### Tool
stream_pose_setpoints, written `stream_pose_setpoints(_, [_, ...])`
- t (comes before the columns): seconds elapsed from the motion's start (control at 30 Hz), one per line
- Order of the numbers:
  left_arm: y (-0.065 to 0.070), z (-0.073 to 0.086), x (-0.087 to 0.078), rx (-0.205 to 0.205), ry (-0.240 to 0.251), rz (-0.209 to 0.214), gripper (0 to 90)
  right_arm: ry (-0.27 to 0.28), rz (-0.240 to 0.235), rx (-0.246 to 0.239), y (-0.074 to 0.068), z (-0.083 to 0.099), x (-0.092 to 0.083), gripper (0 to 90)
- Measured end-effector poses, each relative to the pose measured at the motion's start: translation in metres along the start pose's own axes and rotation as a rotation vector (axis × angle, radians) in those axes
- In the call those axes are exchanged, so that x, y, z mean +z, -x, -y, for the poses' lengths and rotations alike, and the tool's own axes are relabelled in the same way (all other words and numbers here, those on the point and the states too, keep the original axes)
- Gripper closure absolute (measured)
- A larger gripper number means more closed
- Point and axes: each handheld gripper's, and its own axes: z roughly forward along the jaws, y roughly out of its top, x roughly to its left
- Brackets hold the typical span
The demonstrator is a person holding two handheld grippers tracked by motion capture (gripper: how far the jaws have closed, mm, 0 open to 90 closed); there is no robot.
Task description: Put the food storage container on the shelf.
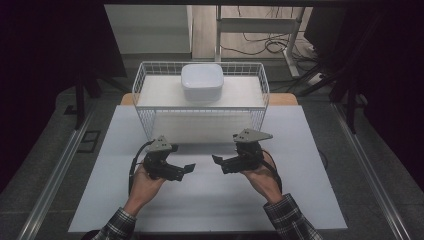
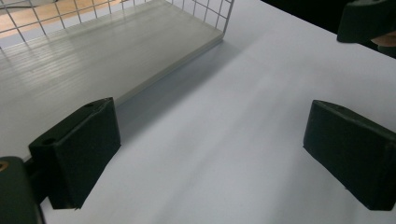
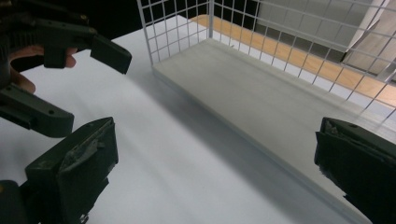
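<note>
A white wire rack (image 1: 143, 90) stands at the far side of the white table (image 1: 210, 205). A white rounded tub (image 1: 201, 80) rests on the rack's upper surface. Its low pale board (image 2: 93, 60) (image 3: 261, 102) lies on the table, its front edge unmeshed. My left gripper (image 1: 187, 169) (image 2: 210, 154) hovers open over bare table, pointing right. My right gripper (image 1: 217, 161) (image 3: 215, 172) is open too, pointing left at it. Nothing sits between either pair of jaws. The two grippers face each other a short gap apart, just in front of the rack.
White wire mesh (image 3: 177, 28) closes the rack's side and back. A wooden tabletop edge (image 1: 285, 98) shows behind the rack. Beyond it are desk legs and cables on the floor (image 1: 265, 45). Metal rails (image 1: 60, 170) run along both sides of the table.
</note>
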Motion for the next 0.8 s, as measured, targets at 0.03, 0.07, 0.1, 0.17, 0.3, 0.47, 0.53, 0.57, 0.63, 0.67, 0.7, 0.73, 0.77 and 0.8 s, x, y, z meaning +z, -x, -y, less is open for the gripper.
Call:
stream_pose_setpoints(0.03, [0.001, 0.001, 0.000, 0.001, 0.000, 0.001, 3.6, -0.004, 0.001, -0.005, -0.001, 0.002, 0.000, 0.0])
stream_pose_setpoints(0.07, [0.001, 0.001, 0.000, 0.001, 0.000, 0.001, 3.6, -0.012, 0.002, -0.008, -0.002, 0.003, 0.000, 0.0])
stream_pose_setpoints(0.1, [0.002, 0.003, -0.001, -0.001, -0.003, 0.006, 3.6, -0.015, 0.004, -0.014, -0.003, 0.005, 0.000, 0.0])
stream_pose_setpoints(0.17, [0.003, 0.006, 0.000, -0.001, -0.006, 0.008, 3.6, -0.024, 0.004, -0.012, -0.004, 0.009, 0.000, 0.0])
stream_pose_setpoints(0.3, [0.006, 0.012, 0.002, 0.007, -0.027, 0.003, 3.6, -0.043, -0.004, -0.002, -0.005, 0.018, 0.000, 0.0])
stream_pose_setpoints(0.47, [0.008, 0.018, 0.002, 0.006, -0.042, 0.001, 3.6, -0.060, -0.008, 0.003, -0.007, 0.026, 0.000, 0.0])
stream_pose_setpoints(0.53, [0.009, 0.020, 0.001, 0.003, -0.045, 0.002, 3.6, -0.062, -0.008, 0.004, -0.008, 0.028, -0.002, 0.0])
stream_pose_setpoints(0.57, [0.009, 0.020, 0.001, 0.003, -0.045, 0.002, 3.6, -0.062, -0.008, 0.004, -0.008, 0.028, -0.002, 0.0])
stream_pose_setpoints(0.63, [0.011, 0.025, 0.000, -0.003, -0.048, 0.002, 3.7, -0.061, -0.008, 0.005, -0.009, 0.030, -0.006, 0.0])
stream_pose_setpoints(0.67, [0.011, 0.025, 0.000, -0.003, -0.048, 0.002, 3.6, -0.064, -0.007, 0.005, -0.010, 0.032, -0.007, 0.0])
stream_pose_setpoints(0.7, [0.011, 0.026, -0.001, -0.007, -0.050, 0.002, 3.6, -0.065, -0.007, 0.003, -0.010, 0.033, -0.008, 0.0])
stream_pose_setpoints(0.73, [0.012, 0.030, -0.003, -0.012, -0.050, 0.001, 3.7, -0.065, -0.006, 0.002, -0.011, 0.034, -0.009, 0.0])
stream_pose_setpoints(0.77, [0.012, 0.030, -0.003, -0.012, -0.050, 0.001, 3.6, -0.065, -0.006, 0.002, -0.011, 0.034, -0.009, 0.0])
stream_pose_setpoints(0.8, [0.013, 0.033, -0.005, -0.019, -0.049, -0.002, 3.6, -0.068, -0.003, 0.002, -0.012, 0.037, -0.011, 0.0])
